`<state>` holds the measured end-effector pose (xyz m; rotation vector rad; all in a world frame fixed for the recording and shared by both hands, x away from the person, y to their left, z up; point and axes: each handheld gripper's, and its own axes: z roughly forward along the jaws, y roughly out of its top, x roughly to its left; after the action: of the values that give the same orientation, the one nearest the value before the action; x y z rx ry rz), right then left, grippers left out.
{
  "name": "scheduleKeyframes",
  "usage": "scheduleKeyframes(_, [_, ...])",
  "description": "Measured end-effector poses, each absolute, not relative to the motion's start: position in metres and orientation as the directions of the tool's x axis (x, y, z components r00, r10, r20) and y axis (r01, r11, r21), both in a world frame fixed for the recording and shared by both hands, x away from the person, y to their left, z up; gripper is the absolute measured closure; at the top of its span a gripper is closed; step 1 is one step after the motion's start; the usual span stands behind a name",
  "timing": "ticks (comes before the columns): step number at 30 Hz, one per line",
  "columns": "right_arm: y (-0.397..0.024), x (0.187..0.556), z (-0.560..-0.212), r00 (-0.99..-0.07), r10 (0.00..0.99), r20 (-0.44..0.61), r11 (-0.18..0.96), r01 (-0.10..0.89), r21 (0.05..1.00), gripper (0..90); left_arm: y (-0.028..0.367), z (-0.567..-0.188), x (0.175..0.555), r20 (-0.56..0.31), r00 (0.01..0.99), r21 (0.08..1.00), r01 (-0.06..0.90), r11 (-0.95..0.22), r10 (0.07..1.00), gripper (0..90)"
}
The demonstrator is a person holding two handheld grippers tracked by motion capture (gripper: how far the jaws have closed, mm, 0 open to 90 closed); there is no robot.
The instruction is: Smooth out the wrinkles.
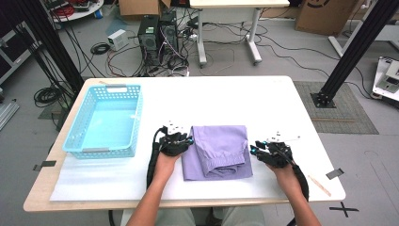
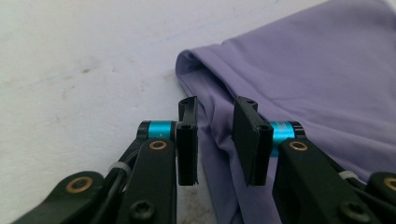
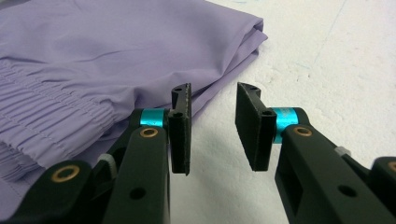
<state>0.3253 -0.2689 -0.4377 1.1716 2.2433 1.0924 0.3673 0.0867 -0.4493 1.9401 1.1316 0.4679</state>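
A folded purple garment (image 1: 219,150) with an elastic waistband lies on the white table (image 1: 235,99), near the front edge. My left gripper (image 1: 188,140) sits at the garment's left edge. In the left gripper view its jaws (image 2: 215,140) stand apart, low over that edge of the cloth (image 2: 303,70), with the pads not pressing on it. My right gripper (image 1: 254,149) is at the garment's right edge. Its jaws (image 3: 212,130) are open over bare table, just beside the folded cloth (image 3: 93,56), and nothing is between them.
A light blue plastic basket (image 1: 136,117) stands at the table's left with nothing in it. Behind the table, computers (image 1: 157,35), cables and a second desk are on the floor. Black frame posts rise at both far corners.
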Motion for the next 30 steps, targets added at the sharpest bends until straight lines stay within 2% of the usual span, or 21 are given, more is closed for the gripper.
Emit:
scheduleKeyframes(2, [-0.268, 0.324, -0.438, -0.577, 0.817, 0.016, 0.353, 0.521, 0.777, 67.5, 0.084, -0.448, 0.369, -0.073, 0.52, 0.795, 0.545, -0.265, 0.851, 79.9])
scheduleKeyframes(3, [-0.268, 0.324, -0.438, -0.577, 0.817, 0.015, 0.353, 0.52, 0.778, 66.9, 0.082, -0.447, 0.37, -0.045, 0.521, 0.787, 0.544, -0.291, 0.852, 87.5])
scheduleKeyframes(7, [-0.27, 0.325, -0.439, -0.576, 0.817, 0.015, 0.353, 0.521, 0.777, 66.4, 0.078, -0.448, 0.368, 0.019, 0.514, 0.779, 0.53, -0.335, 0.857, 89.0])
scheduleKeyframes(10, [-0.27, 0.325, -0.44, -0.574, 0.819, 0.013, 0.354, 0.522, 0.776, 66.4, 0.082, -0.449, 0.37, 0.017, 0.482, 0.779, 0.543, -0.314, 0.876, 89.2])
scheduleKeyframes(13, [-0.27, 0.325, -0.44, -0.574, 0.819, 0.01, 0.354, 0.52, 0.778, 66.1, 0.083, -0.449, 0.369, -0.003, 0.491, 0.783, 0.543, -0.304, 0.871, 88.8])
scheduleKeyframes(14, [-0.27, 0.324, -0.439, -0.574, 0.819, 0.009, 0.355, 0.517, 0.779, 65.5, 0.083, -0.449, 0.368, -0.012, 0.494, 0.789, 0.538, -0.296, 0.869, 87.3])
scheduleKeyframes(17, [-0.269, 0.325, -0.439, -0.572, 0.82, 0.011, 0.349, 0.516, 0.782, 63.2, 0.085, -0.448, 0.363, -0.055, 0.49, 0.806, 0.536, -0.251, 0.87, 66.5])
scheduleKeyframes(20, [-0.267, 0.325, -0.439, -0.576, 0.817, 0.021, 0.346, 0.519, 0.782, 62.8, 0.09, -0.448, 0.358, -0.086, 0.489, 0.817, 0.534, -0.22, 0.868, 61.5])
scheduleKeyframes(26, [-0.255, 0.327, -0.442, -0.62, 0.782, 0.055, 0.367, 0.531, 0.764, 66.3, 0.096, -0.447, 0.348, -0.102, 0.497, 0.851, 0.493, -0.183, 0.861, 57.5])
scheduleKeyframes(27, [-0.252, 0.327, -0.444, -0.63, 0.774, 0.058, 0.38, 0.537, 0.753, 68.3, 0.098, -0.447, 0.347, -0.106, 0.496, 0.856, 0.486, -0.174, 0.862, 55.2])
scheduleKeyframes(30, [-0.243, 0.33, -0.449, -0.634, 0.774, -0.01, 0.447, 0.534, 0.718, 87.9, 0.103, -0.447, 0.345, -0.115, 0.501, 0.869, 0.469, -0.158, 0.858, 51.5])
